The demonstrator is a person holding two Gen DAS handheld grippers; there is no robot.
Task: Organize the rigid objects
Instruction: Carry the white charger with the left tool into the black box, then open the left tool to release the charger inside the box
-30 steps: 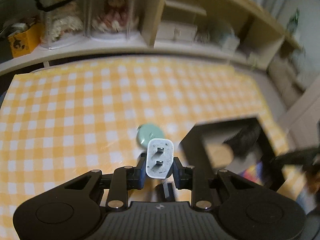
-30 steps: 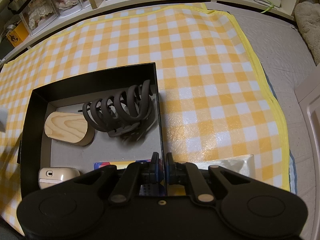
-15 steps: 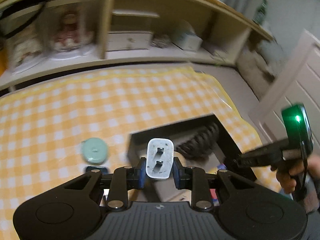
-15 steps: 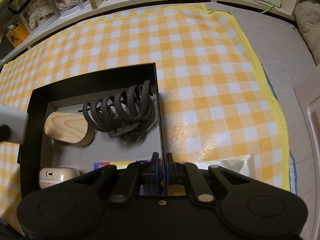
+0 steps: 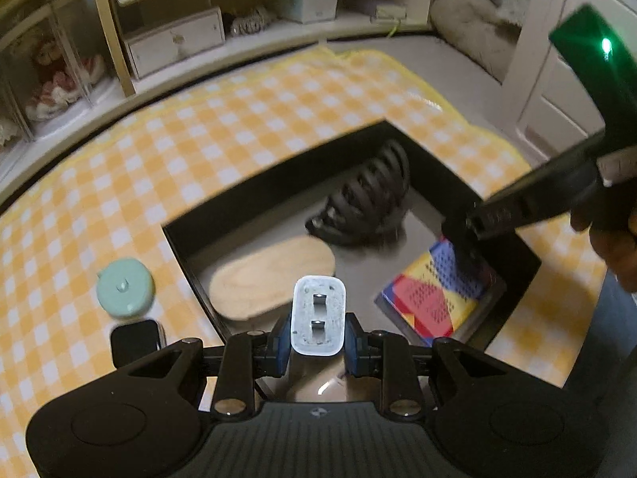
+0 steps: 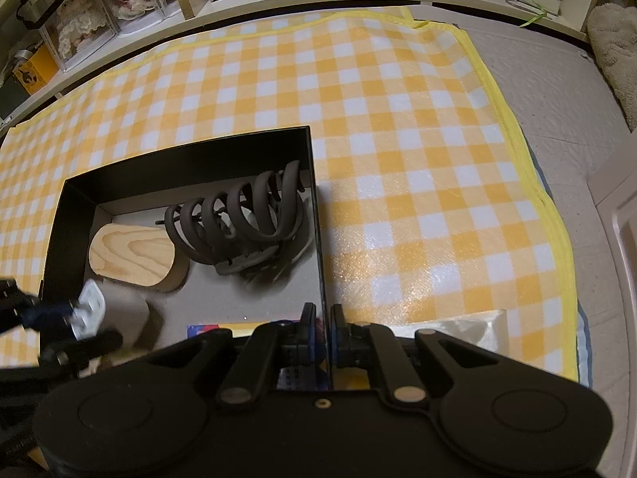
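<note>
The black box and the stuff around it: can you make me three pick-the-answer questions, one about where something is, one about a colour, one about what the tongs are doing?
1. Where is the hair claw?
A. inside the black box
B. on the checked cloth
C. on a shelf

2. What colour is the round lid beside the box?
A. red
B. mint green
C. black

3. What are the left tongs doing?
A. hanging open
B. gripping a white plug
C. gripping the wooden block

Answers: A, it lies within the box walls; B, pale green on the cloth; B, the pads press the plug's sides.
</note>
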